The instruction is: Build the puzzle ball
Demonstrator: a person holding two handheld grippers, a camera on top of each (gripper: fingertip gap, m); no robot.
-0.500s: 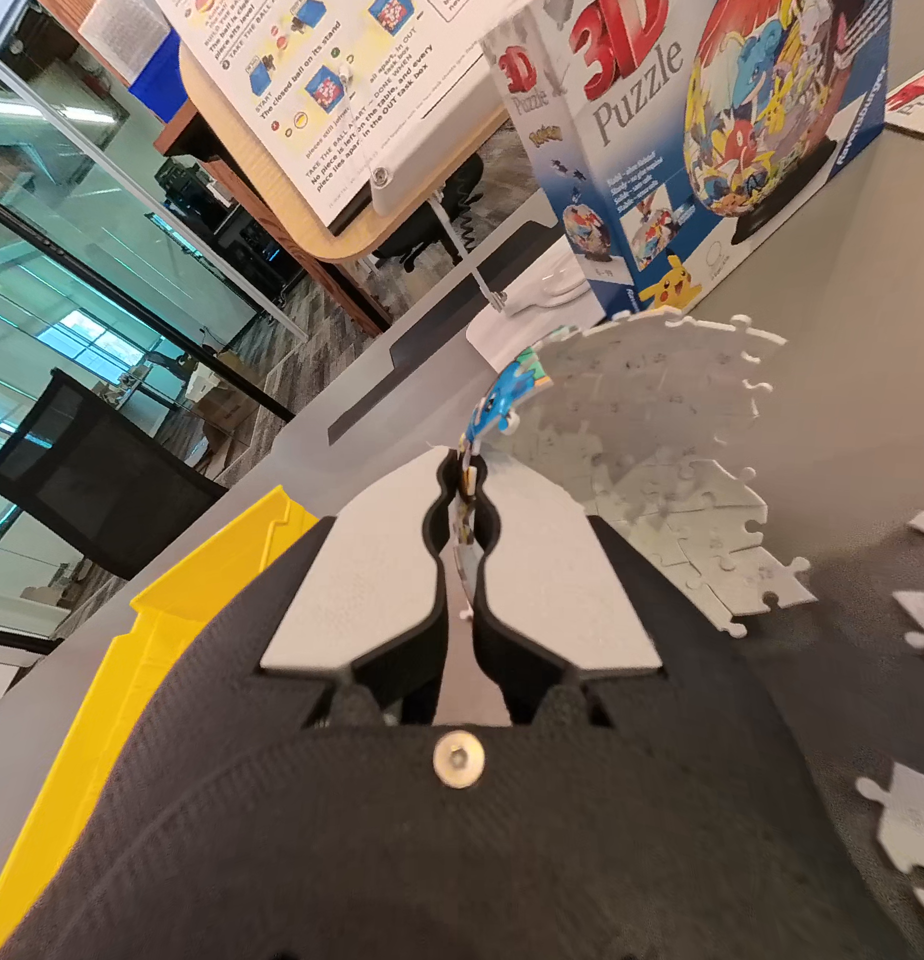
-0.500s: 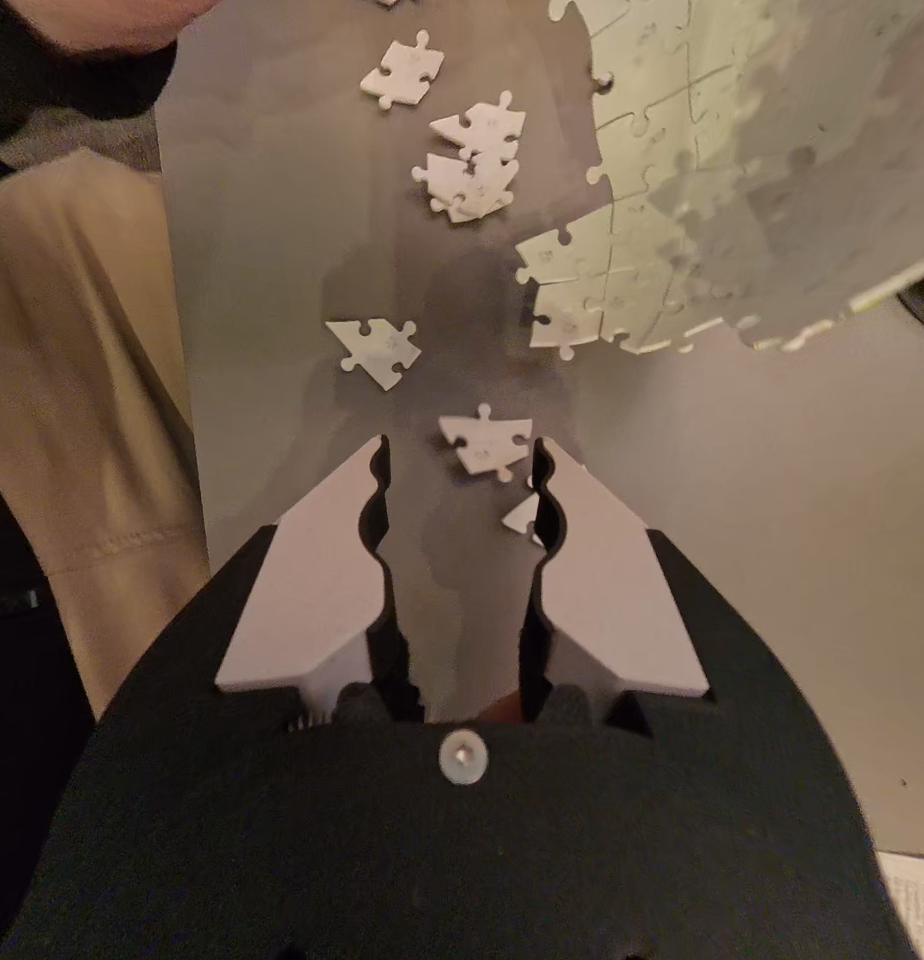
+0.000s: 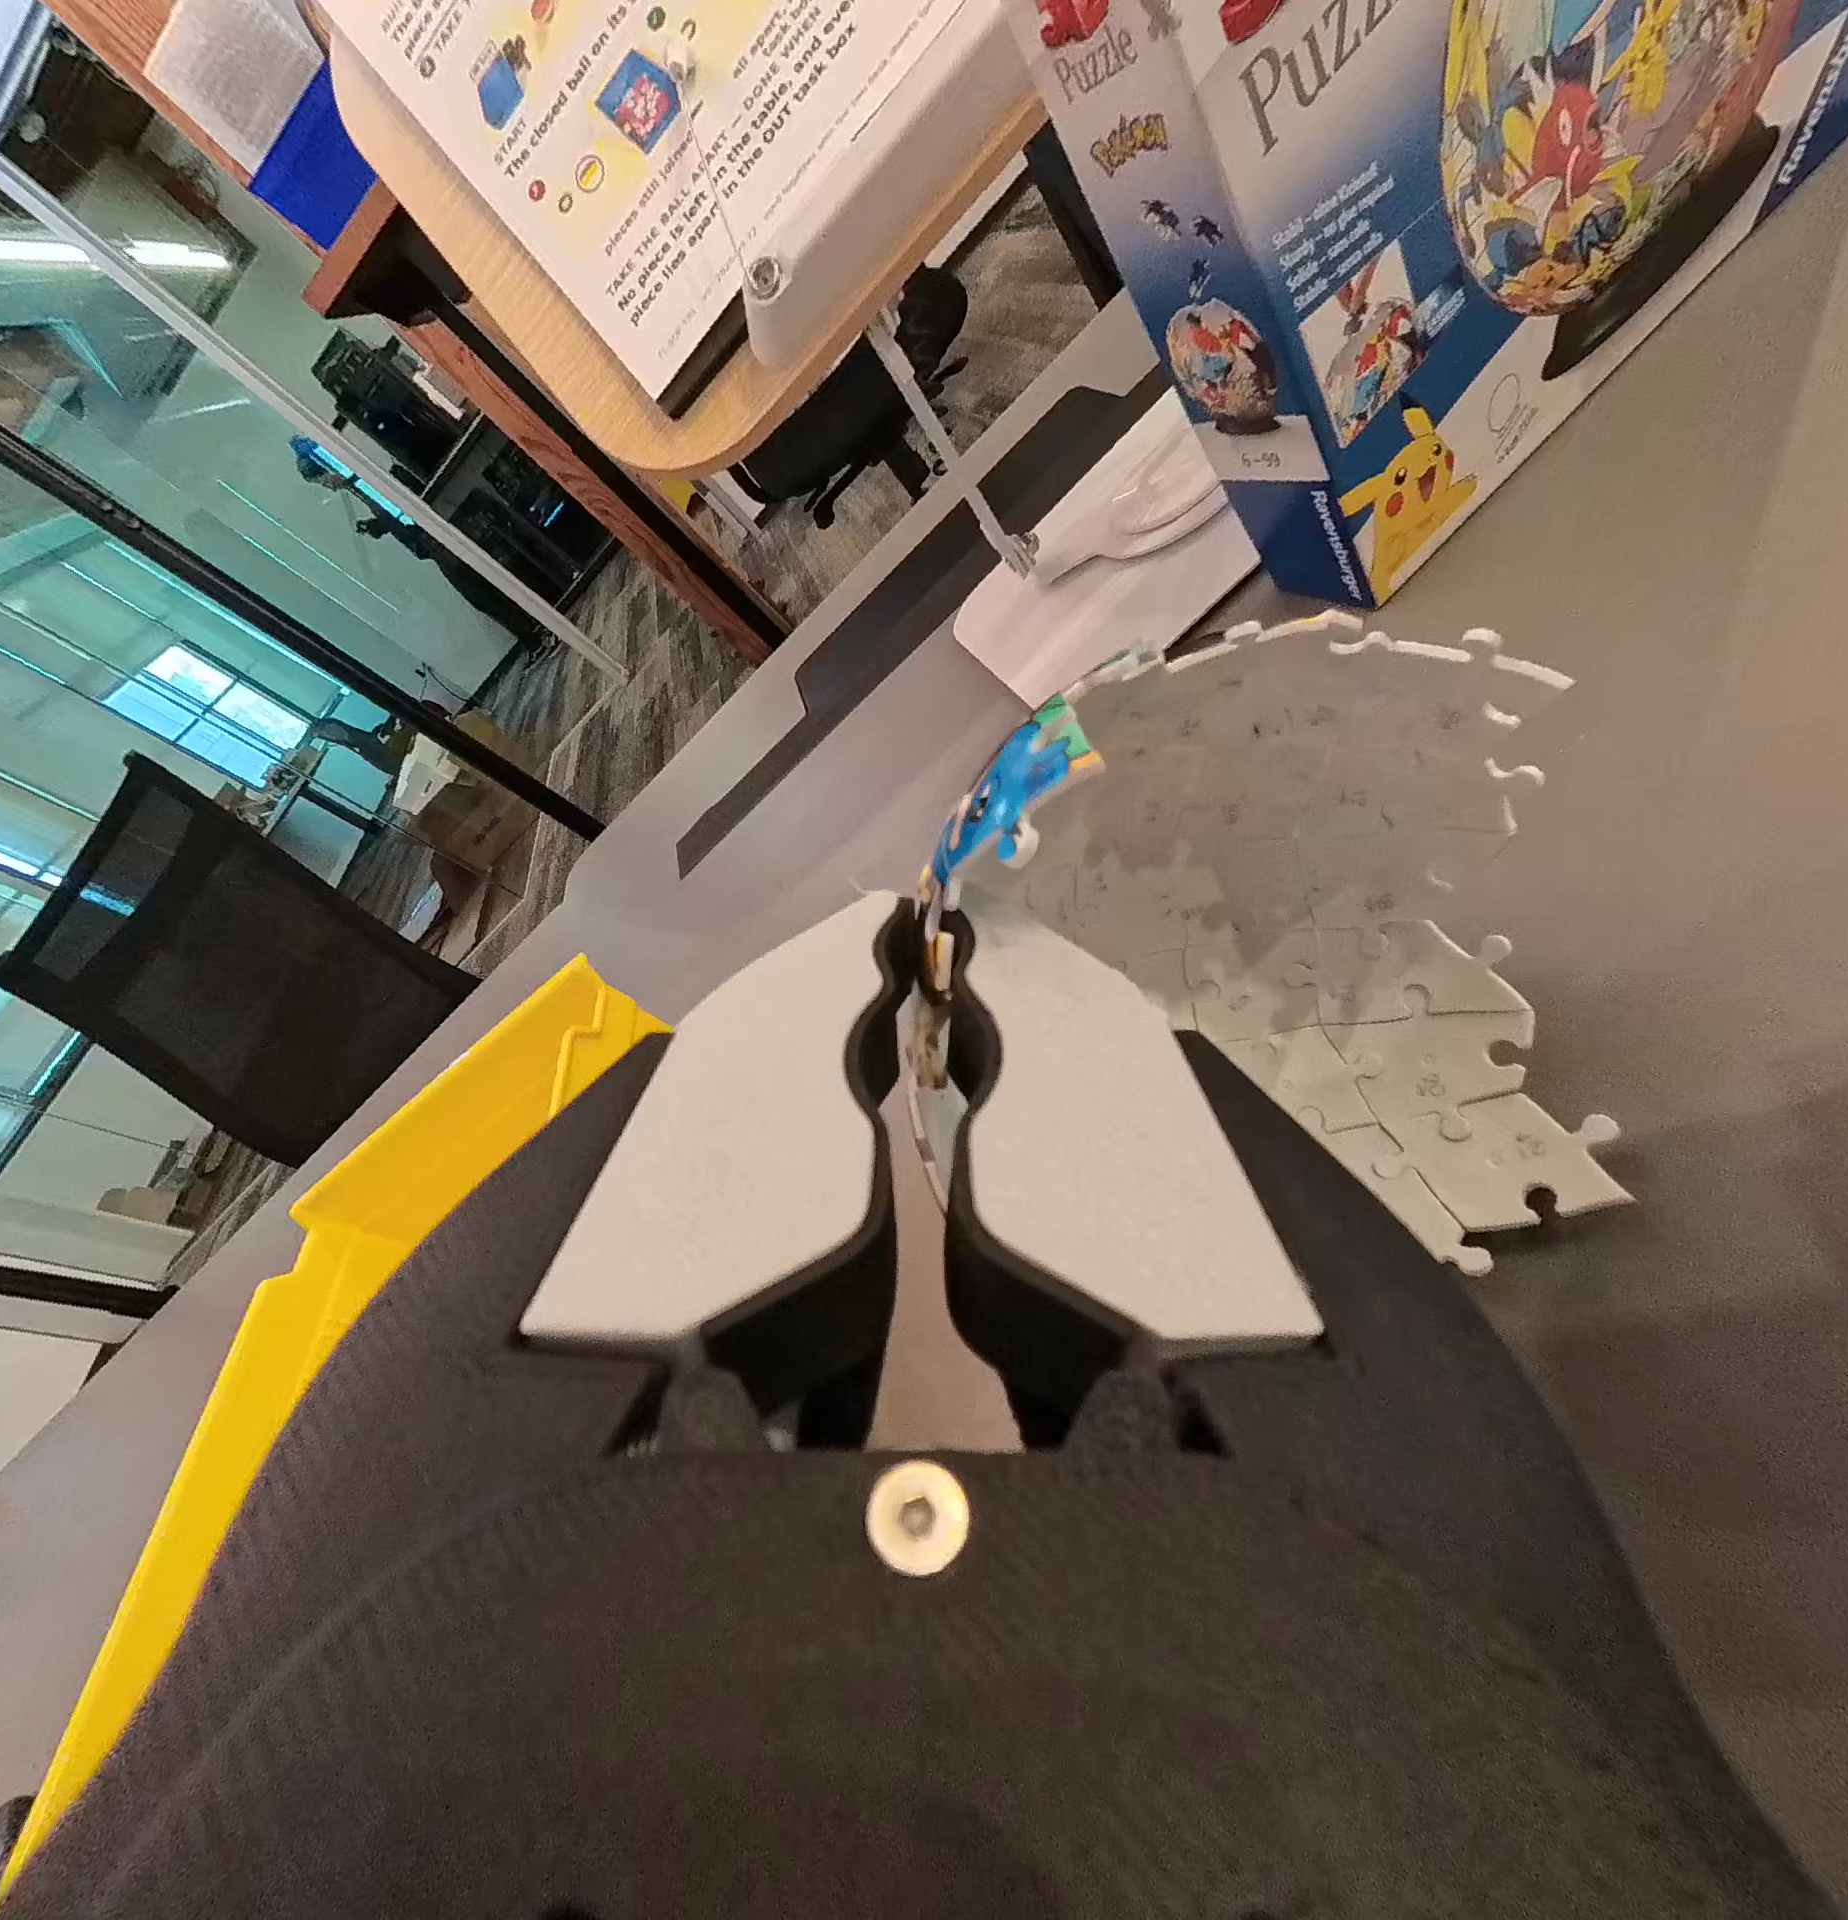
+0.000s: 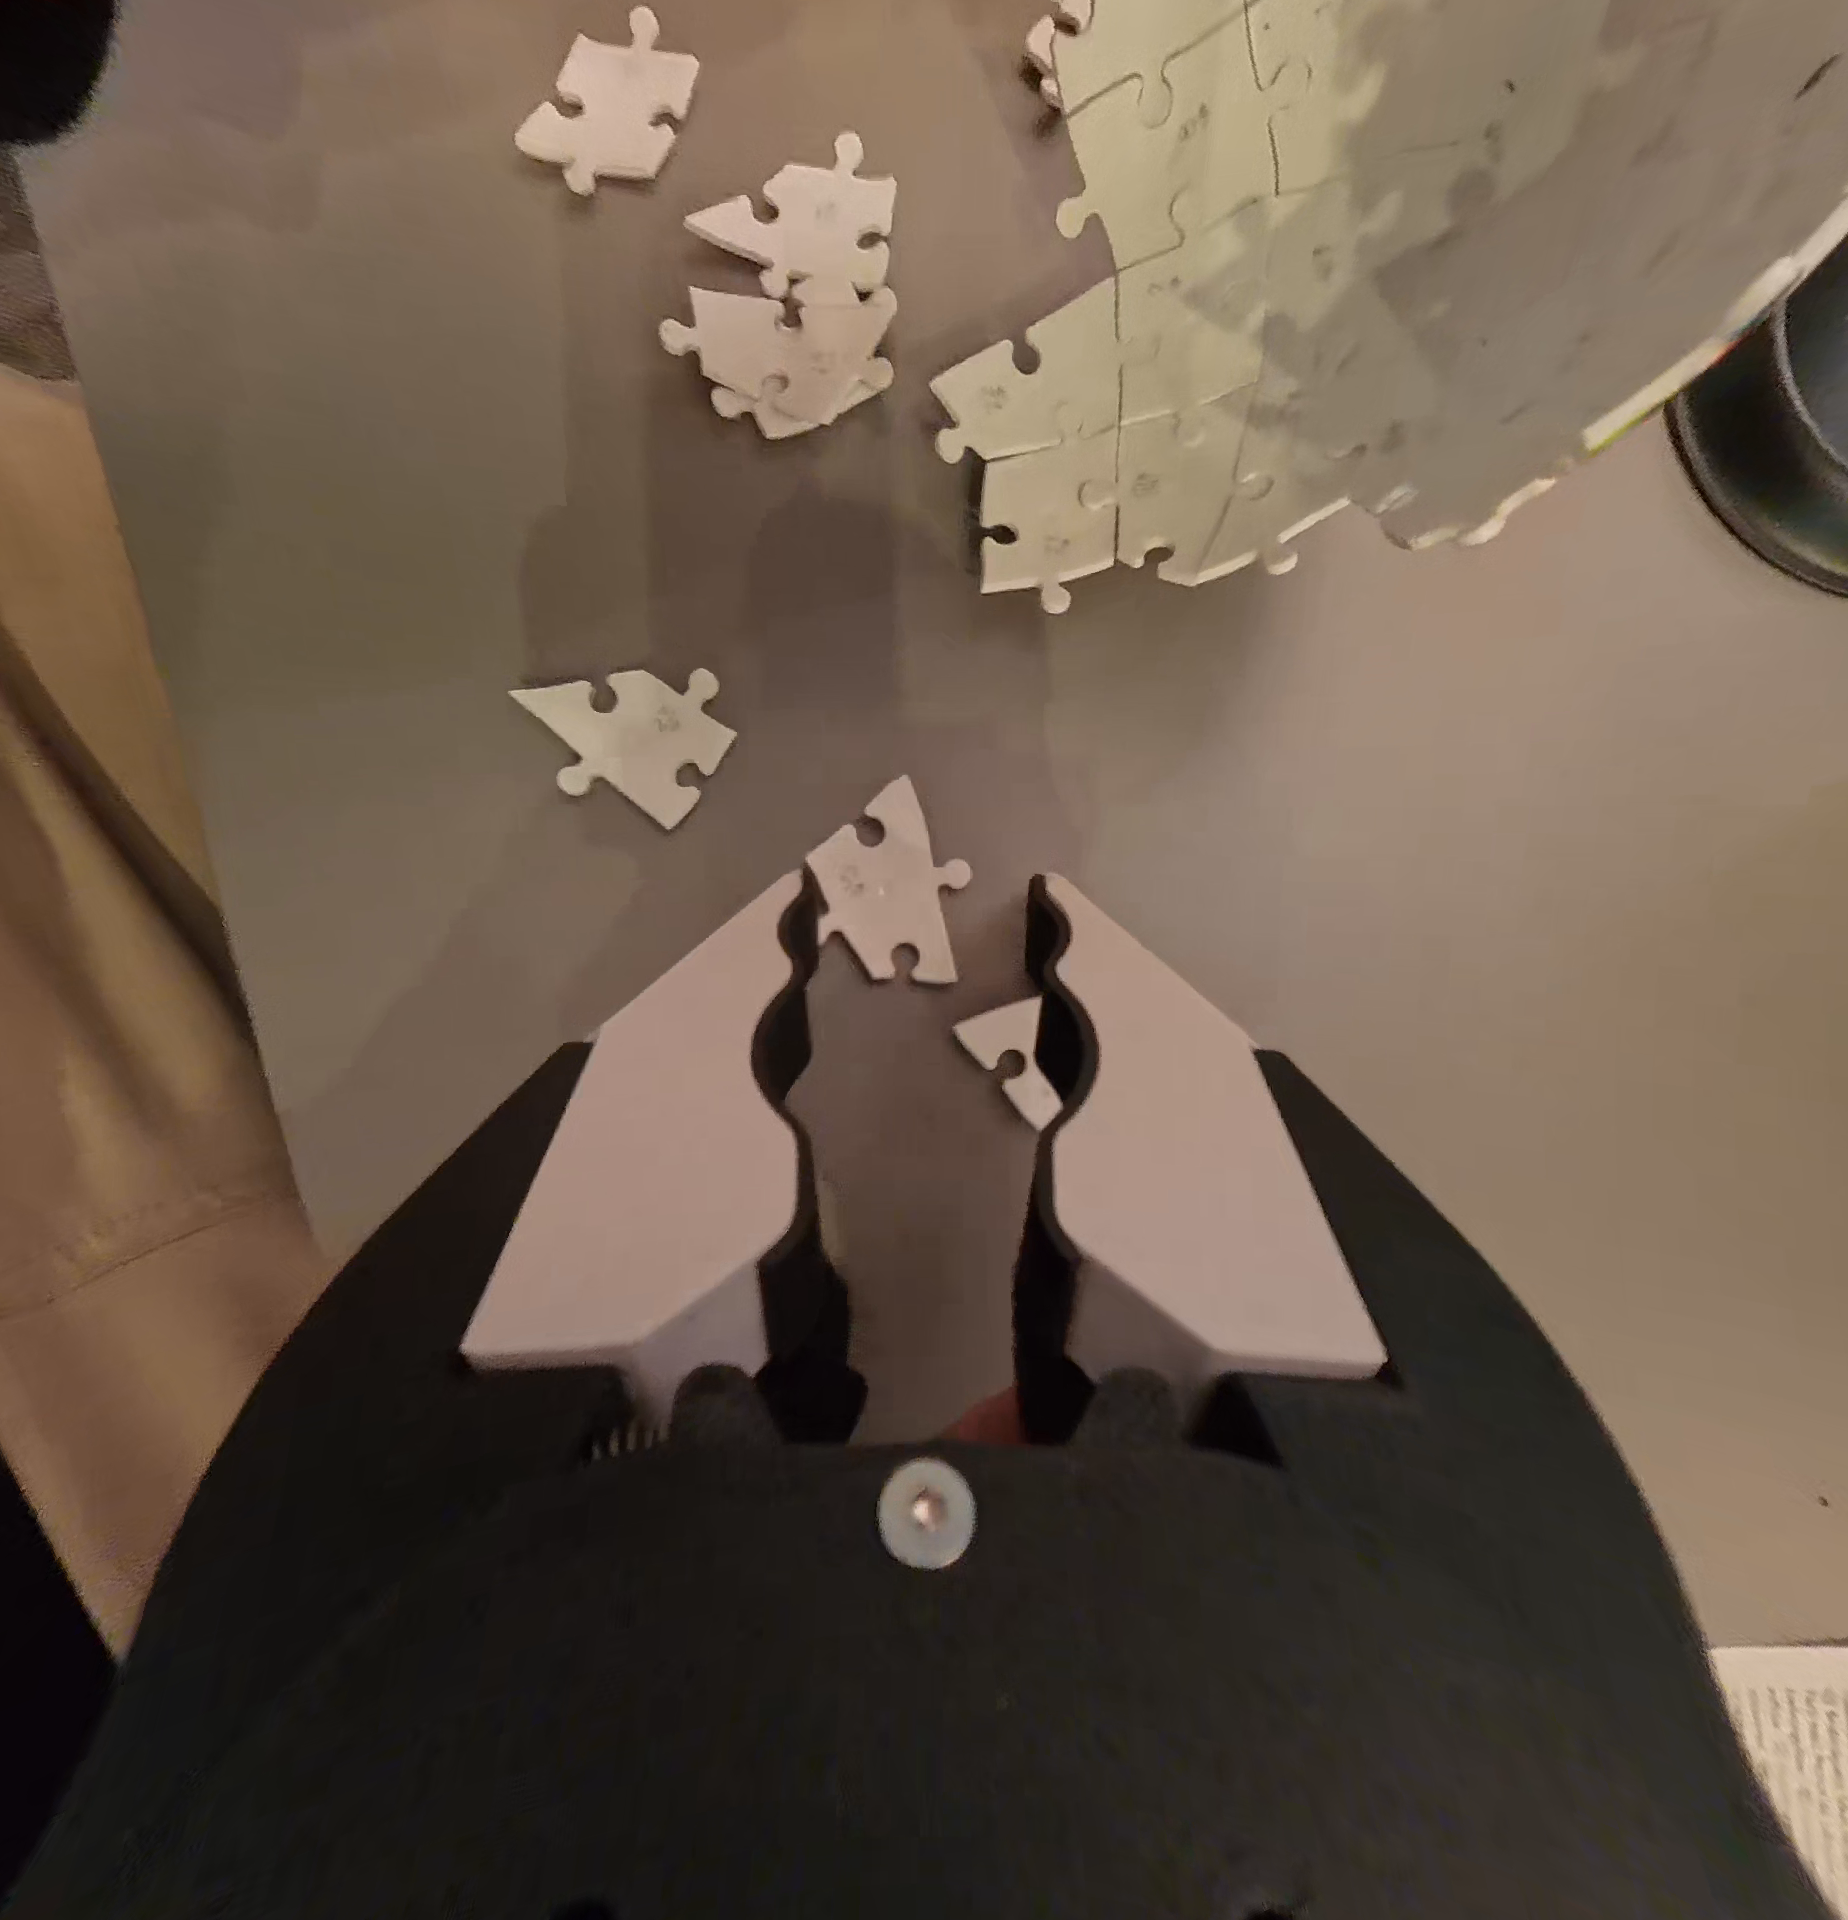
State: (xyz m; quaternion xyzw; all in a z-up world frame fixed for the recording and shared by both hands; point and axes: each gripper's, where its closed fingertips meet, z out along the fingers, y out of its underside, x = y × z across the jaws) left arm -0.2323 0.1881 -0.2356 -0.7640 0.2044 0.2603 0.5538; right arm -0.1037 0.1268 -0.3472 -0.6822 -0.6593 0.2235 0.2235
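Note:
My left gripper is shut on the rim of the partly built puzzle ball, a curved shell of joined pieces held above the grey table, its pale inner side toward me and a blue printed edge at the fingertips. The same shell hangs at the top right of the right wrist view. My right gripper is open, low over the table. A loose white piece lies between its fingertips, touching the left one. A second piece lies against the right finger. More loose pieces lie farther off.
The puzzle box stands at the back of the table. A yellow bin is at the left. A black round stand sits at the right under the shell. A person's beige clothing is along the left. A printed sheet lies at the bottom right. Some 20 cm of space lies between my two pairs of fingers.
My right gripper has opened wider and moved forward over the table, so the nearest loose piece now lies between its fingertips. The left gripper still holds the shell, barely shifted.

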